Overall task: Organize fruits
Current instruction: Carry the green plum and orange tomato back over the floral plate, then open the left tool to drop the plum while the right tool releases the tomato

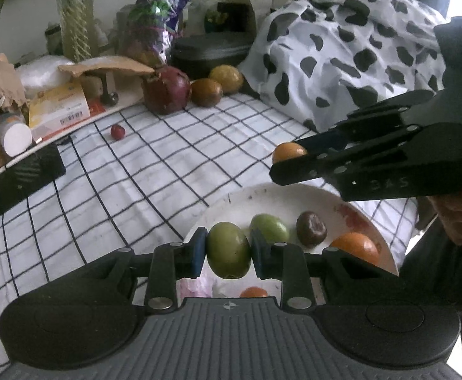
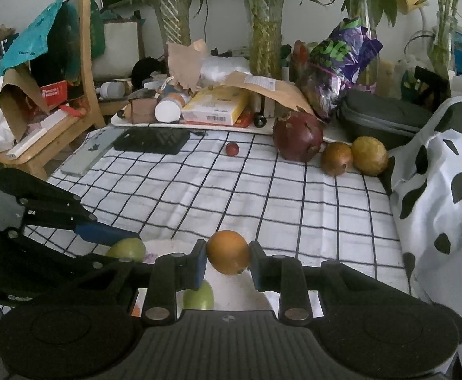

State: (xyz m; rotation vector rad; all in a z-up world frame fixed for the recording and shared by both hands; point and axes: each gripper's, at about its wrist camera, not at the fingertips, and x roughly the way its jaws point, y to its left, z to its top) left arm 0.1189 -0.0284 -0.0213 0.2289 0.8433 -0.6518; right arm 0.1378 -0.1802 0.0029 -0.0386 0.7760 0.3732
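A: Above the white plate (image 1: pixel 262 196), what did each tool hold?

B: The left gripper (image 1: pixel 228 248) clenched a green fruit (image 1: pixel 228 250); the right gripper (image 2: pixel 228 261) gripped an orange fruit (image 2: pixel 228 251).

A: The step?

B: Probably carrying fruit between plate and cloth. Beyond, the checked cloth (image 2: pixel 231 190) held a small red fruit (image 2: pixel 232 149) and the dark red fruit (image 2: pixel 298 139); either move needed a bare spot.

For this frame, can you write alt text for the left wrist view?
The left tool grips a green fruit above a white plate holding a few other fruits. At right, the right tool holds an orange fruit over the checked cloth.
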